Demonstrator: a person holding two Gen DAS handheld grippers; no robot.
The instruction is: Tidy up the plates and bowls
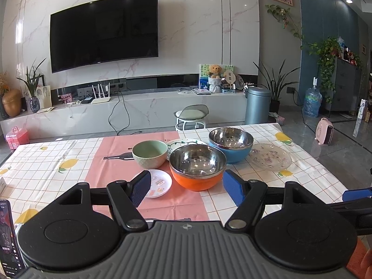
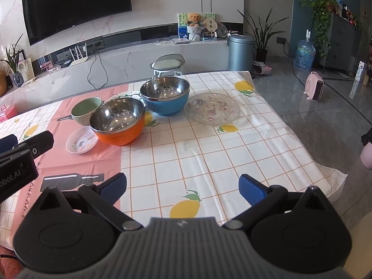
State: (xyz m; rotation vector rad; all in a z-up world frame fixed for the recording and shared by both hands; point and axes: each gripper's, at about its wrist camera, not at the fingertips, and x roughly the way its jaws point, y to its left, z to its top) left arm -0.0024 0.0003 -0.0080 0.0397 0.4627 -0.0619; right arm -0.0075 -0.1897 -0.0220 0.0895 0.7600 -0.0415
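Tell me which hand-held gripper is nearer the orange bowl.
Left. The left hand-held gripper is open just in front of the orange bowl; the right hand-held gripper hangs open farther back over bare tablecloth.

Ahead of my right gripper [image 2: 182, 187] lay open tablecloth [image 2: 209, 153]. Ahead of my left gripper [image 1: 186, 187], the orange bowl [image 1: 197, 167] blocked passage, the small plate [image 1: 159, 183] just left.
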